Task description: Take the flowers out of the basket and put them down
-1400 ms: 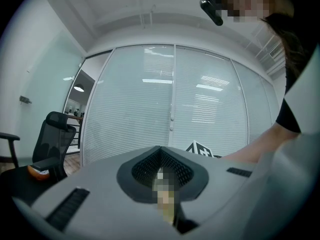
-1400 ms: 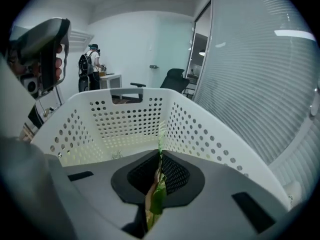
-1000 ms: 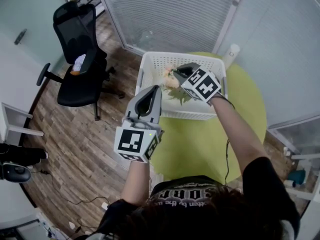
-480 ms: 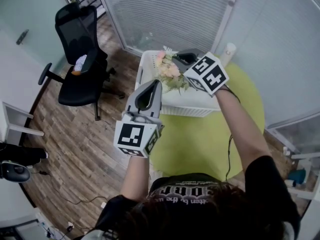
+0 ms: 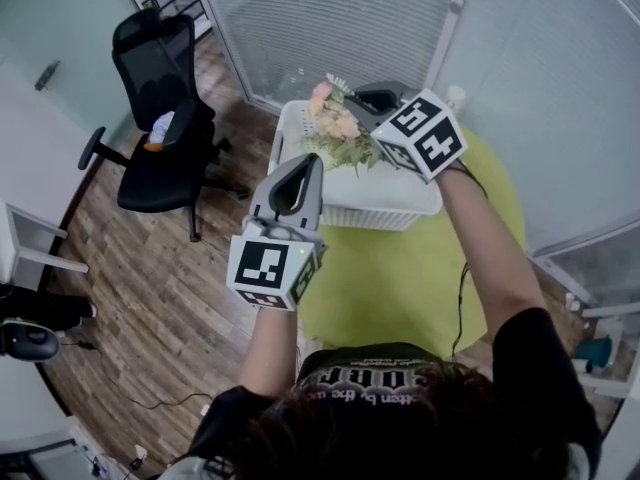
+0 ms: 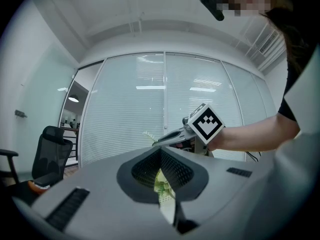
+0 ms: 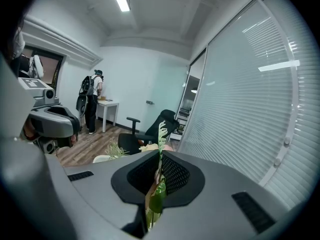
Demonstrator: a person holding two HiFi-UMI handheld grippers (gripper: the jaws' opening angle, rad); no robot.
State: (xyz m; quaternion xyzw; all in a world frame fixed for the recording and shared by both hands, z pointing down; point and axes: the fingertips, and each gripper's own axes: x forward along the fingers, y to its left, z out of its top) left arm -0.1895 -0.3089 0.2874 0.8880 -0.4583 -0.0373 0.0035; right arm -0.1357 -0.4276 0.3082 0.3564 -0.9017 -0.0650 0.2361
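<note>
A small bouquet of pale pink and cream flowers [image 5: 335,128] with green leaves hangs above the white plastic basket [image 5: 362,211], which stands on a round green table [image 5: 400,278]. My right gripper [image 5: 366,102] is shut on the bouquet's stems. In the right gripper view a leaf and stems [image 7: 159,188] are pinched between the meshed pads of that gripper [image 7: 160,156]. My left gripper [image 5: 304,164] is held level at the basket's near left corner, shut, with nothing in it. In the left gripper view its jaws meet at the tip [image 6: 161,154], and the right gripper [image 6: 172,135] shows beyond.
A black office chair [image 5: 160,118] stands on the wood floor to the left. Glass walls with blinds run close behind the table. A white bottle [image 5: 457,96] stands behind the basket. A person [image 7: 94,101] stands at a desk across the room.
My right gripper has lifted the flowers up out of the basket, and they now hang above its far rim. The left gripper has risen slightly.
</note>
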